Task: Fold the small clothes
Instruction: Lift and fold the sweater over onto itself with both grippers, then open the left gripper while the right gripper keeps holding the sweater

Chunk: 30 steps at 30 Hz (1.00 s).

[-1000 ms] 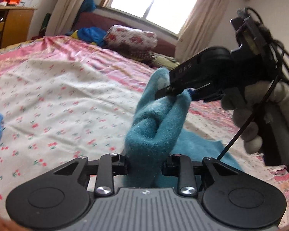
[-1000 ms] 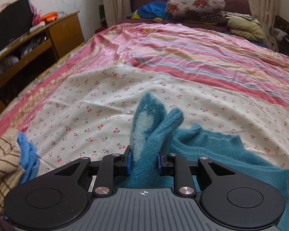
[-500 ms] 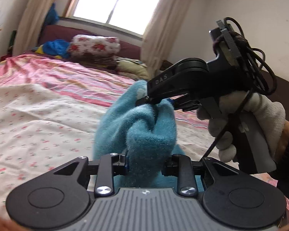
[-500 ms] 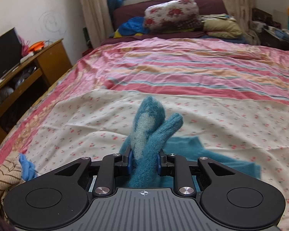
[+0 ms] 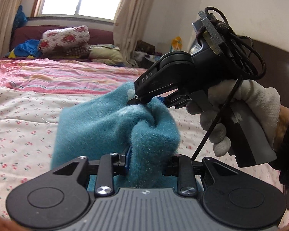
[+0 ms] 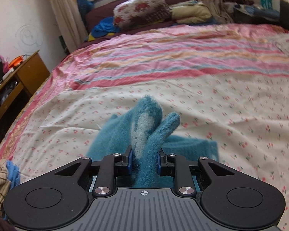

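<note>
A fuzzy teal garment hangs bunched between both grippers above the bed. My left gripper is shut on one bunched edge of it. My right gripper shows in the left wrist view, held by a white-gloved hand, shut on another part of the same garment just ahead. In the right wrist view the right gripper pinches the teal garment, whose lower part trails onto the bedsheet.
The bed has a cream cherry-print sheet with pink stripes farther back. Pillows and folded bedding lie at the head. A wooden cabinet stands left. A striped and blue clothes pile lies at the near left edge.
Both grippers have lifted and turned right with the garment; more of it hangs off the sheet. The two grippers are closer together. Both stay shut.
</note>
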### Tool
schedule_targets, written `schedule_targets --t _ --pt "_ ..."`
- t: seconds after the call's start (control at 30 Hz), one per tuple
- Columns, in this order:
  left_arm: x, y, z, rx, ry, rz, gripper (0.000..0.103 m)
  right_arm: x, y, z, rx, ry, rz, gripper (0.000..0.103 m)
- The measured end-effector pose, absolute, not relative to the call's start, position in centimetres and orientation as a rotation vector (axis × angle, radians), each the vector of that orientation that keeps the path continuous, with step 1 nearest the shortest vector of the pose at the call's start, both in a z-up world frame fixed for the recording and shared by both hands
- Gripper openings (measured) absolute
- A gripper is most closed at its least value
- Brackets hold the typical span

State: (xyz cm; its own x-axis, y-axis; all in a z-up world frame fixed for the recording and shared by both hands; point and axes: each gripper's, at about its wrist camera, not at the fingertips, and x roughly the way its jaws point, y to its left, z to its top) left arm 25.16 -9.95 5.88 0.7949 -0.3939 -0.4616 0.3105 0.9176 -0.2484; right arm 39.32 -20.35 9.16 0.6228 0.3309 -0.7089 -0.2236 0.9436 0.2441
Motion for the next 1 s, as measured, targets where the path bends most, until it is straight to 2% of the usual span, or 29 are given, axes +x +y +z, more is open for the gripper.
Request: schedule_targets --t 0.27,0.43,0.63,0.77,0.83,1.0 --pt "25.2 -13.9 4.3 -0.063 0.577 -0.396 0.035 39.3 -24.3 5.5 0.207 0.889 0.288 0.023" --pt "24.9 -16.1 3.1 0.015 0.594 -0.397 0.039 39.1 -26.2 3.8 0.262 0.913 0.282 0.03" --pt "24.0 -16.9 2.5 0.084 0.577 -0.397 0.047 36.6 -28.0 4.4 0.312 0.896 0.286 0.037" --pt "23.4 -16.8 2.9 0.08 0.564 -0.406 0.051 33.3 -28.6 5.6 0.333 0.852 0.316 0.038" --pt "23.2 -16.5 3.1 0.071 0.564 -0.411 0.053 31.5 -28.4 6.1 0.338 0.839 0.355 0.043" --pt "21.3 -15.2 3.5 0.084 0.555 -0.43 0.054 29.4 -26.9 6.2 0.299 0.872 0.422 0.043"
